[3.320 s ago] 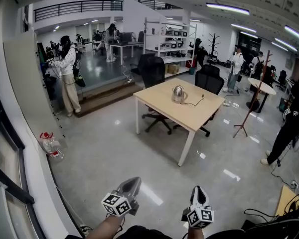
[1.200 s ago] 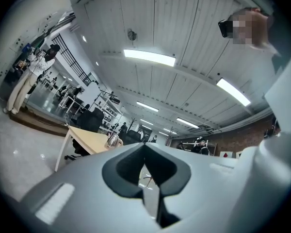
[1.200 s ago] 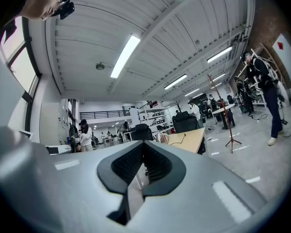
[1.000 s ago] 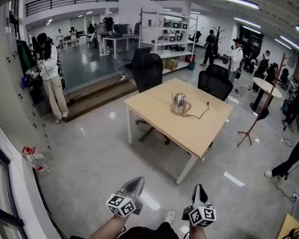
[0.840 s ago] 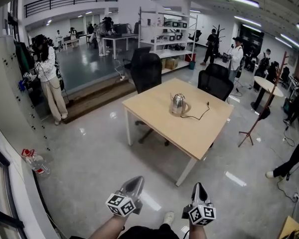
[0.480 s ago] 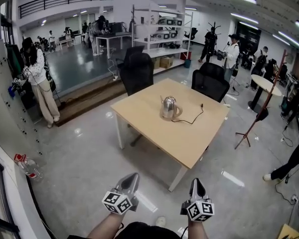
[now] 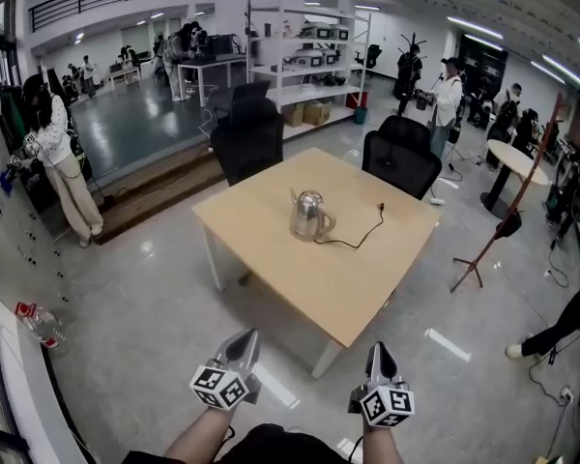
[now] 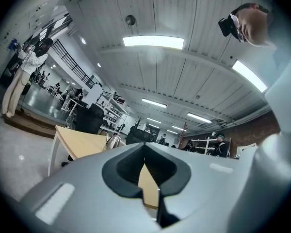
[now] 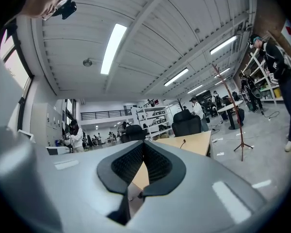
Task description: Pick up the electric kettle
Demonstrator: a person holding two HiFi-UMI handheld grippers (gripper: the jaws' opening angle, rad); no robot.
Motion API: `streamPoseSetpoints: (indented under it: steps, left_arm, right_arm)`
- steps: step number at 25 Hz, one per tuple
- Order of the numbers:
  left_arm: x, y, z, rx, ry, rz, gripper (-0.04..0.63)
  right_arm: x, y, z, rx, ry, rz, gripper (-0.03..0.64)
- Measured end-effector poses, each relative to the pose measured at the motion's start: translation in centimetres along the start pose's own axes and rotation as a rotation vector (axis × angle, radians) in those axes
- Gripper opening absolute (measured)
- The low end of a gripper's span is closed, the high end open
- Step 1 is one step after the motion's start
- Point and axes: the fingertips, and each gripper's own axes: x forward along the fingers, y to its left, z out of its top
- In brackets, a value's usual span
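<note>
Fingers (image 7: pixel 238 352) of left gripper (image 7: pixel 248 335) and right gripper (image 7: pixel 380 347) meet, empty, well short of the upright electric kettle (image 7: pixel 309 217), handle rightward.

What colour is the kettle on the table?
Shiny silver. The kettle shows best in the head view.

You're in an open-plan office-lab: swivel chairs (image 7: pixel 246 138) round a wooden table (image 7: pixel 358 278) mid-frame, equipment shelving (image 7: pixel 309 58) at top centre.

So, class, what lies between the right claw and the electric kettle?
A short strip of floor, then bare top of the wooden table, separates the right claw from the electric kettle; the head view shows it.
</note>
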Motion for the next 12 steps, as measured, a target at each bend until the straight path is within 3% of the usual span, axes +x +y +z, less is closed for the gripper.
streamPoseSetpoints:
  steps: [12]
  left_arm:
    - [2.2,-0.4,-0.6,0.004,0.027,0.051,-0.002]
  right_arm:
    - [2.2,-2.6,-0.8,0.017,0.056,0.024,0.002]
